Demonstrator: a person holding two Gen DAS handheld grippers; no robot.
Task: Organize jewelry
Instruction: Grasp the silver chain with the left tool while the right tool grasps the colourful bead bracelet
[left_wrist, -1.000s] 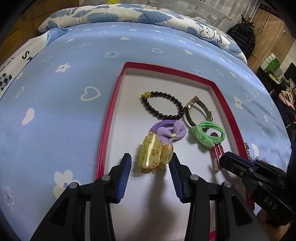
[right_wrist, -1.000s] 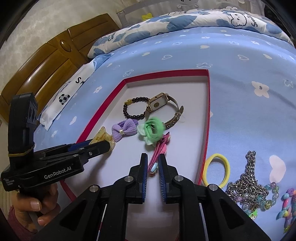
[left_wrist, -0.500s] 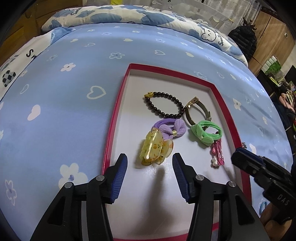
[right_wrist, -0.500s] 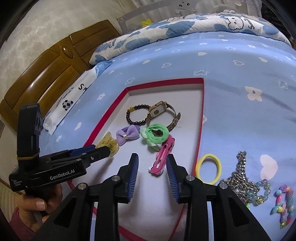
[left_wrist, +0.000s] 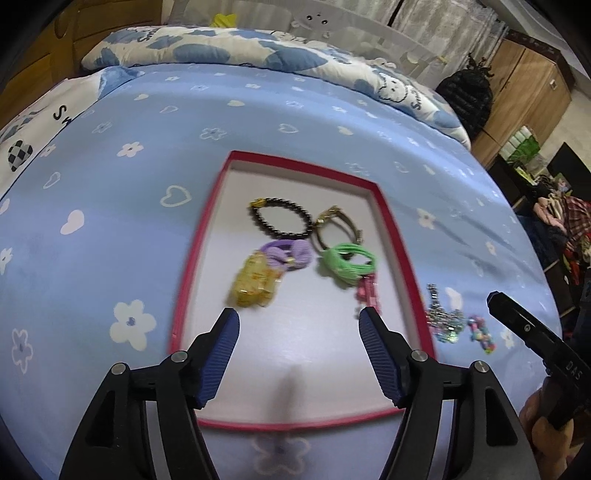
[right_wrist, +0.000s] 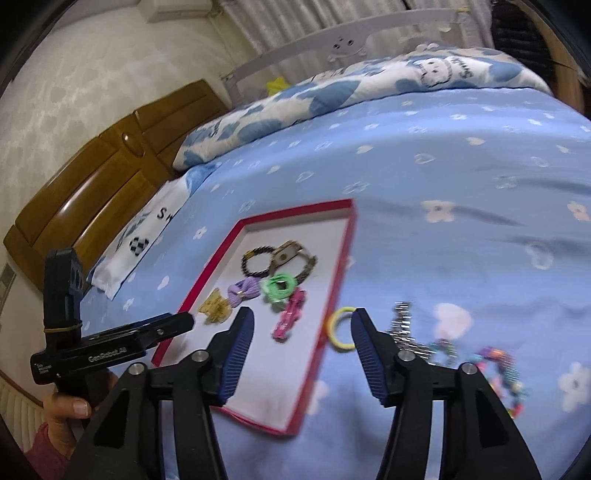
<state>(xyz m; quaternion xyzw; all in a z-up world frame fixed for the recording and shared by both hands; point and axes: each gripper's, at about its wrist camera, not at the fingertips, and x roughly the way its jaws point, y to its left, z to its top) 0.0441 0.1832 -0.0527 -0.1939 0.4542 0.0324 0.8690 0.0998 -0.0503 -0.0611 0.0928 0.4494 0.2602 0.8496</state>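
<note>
Right wrist view shows my right claw (right_wrist: 301, 325) and left claw (left_wrist: 299, 323) both opening with nothing between them, since the pink clip (right_wrist: 290, 314) and yellow clip (left_wrist: 255, 282) already lie in the red tray (right_wrist: 341, 251), leaving the yellow hair tie (right_wrist: 341, 328) on the bed (right_wrist: 443, 177).

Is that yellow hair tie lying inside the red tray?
No, the yellow hair tie lies on the blue bedsheet just outside the red tray, next to its rim.

Motion-blurred bead bracelet (right_wrist: 498, 373), silver chain (right_wrist: 404, 328)
</note>
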